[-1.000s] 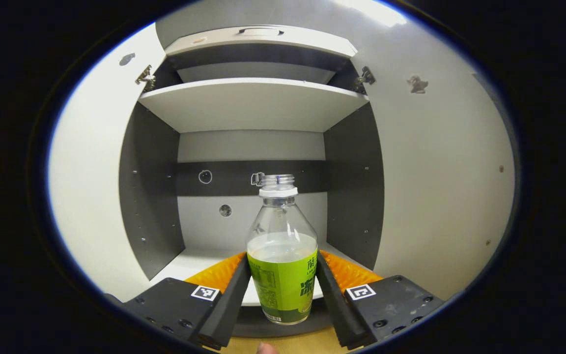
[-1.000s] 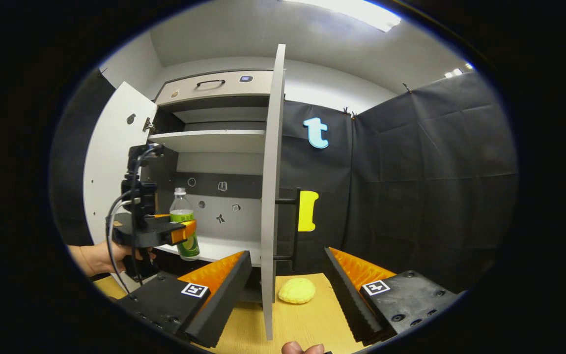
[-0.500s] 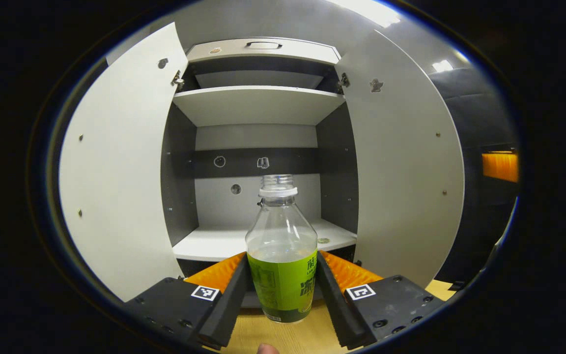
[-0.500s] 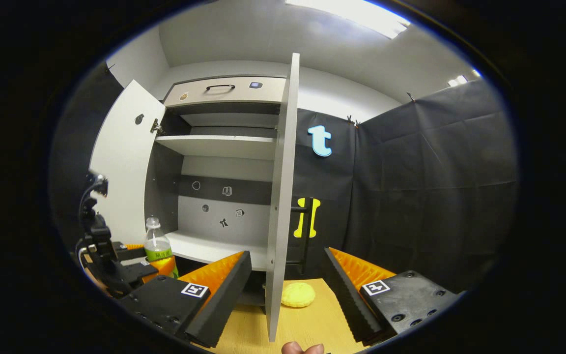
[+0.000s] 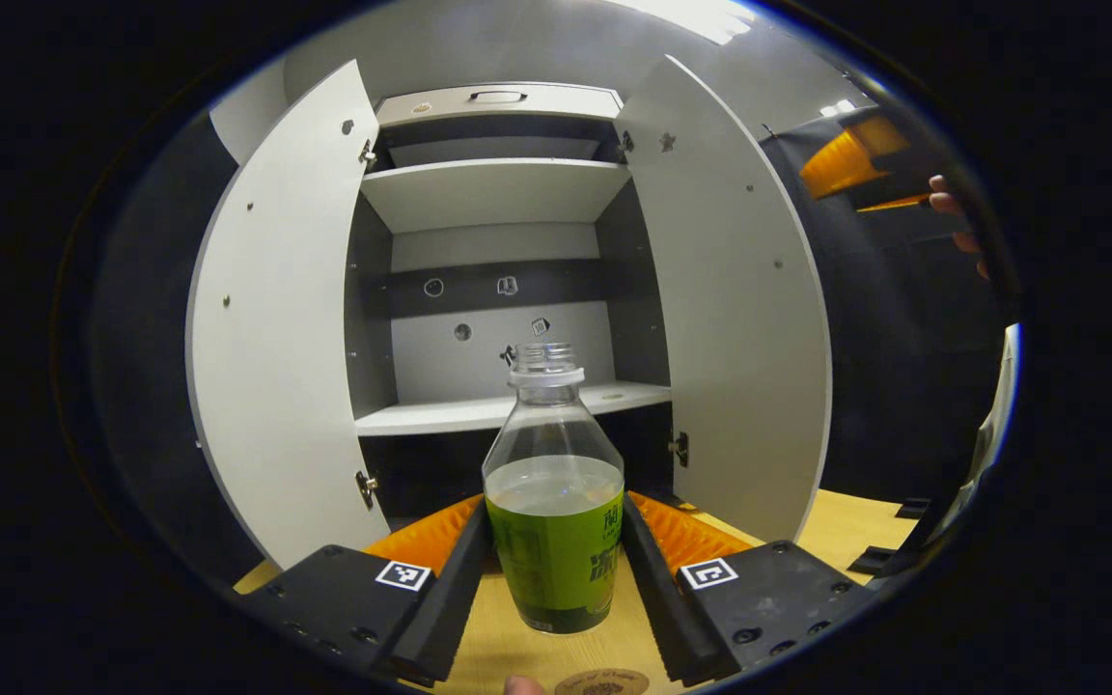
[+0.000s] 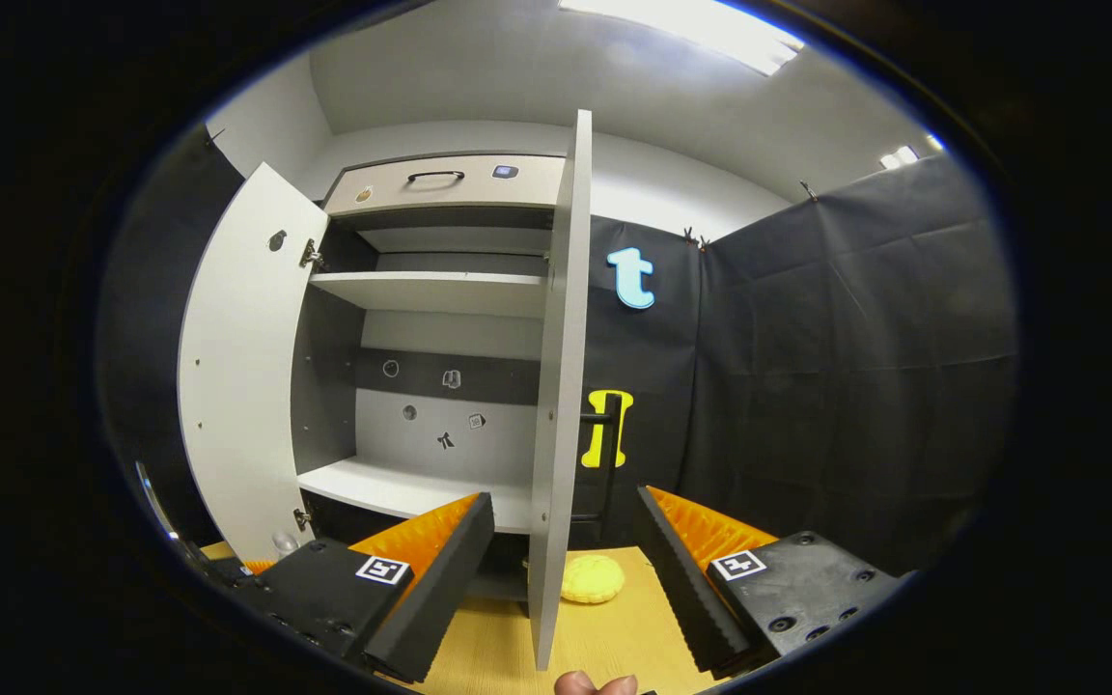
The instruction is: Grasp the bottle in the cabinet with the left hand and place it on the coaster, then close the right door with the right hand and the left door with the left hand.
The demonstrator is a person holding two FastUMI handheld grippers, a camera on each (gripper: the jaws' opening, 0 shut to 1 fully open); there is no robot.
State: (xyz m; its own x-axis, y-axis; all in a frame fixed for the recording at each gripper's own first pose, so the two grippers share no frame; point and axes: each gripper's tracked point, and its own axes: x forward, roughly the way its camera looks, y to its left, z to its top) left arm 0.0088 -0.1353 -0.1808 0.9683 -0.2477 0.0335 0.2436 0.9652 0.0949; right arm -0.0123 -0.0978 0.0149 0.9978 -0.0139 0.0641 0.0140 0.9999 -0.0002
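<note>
My left tongs clamp the clear, half-full bottle, upright above the wooden worktop, outside the grey cabinet. My right tongs gape beside its right door.

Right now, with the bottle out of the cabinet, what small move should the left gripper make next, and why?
Probably ease toward the person and lower: the left gripper clamps the bottle above the table, and the coaster peeks in just nearer than the bottle's base.
</note>
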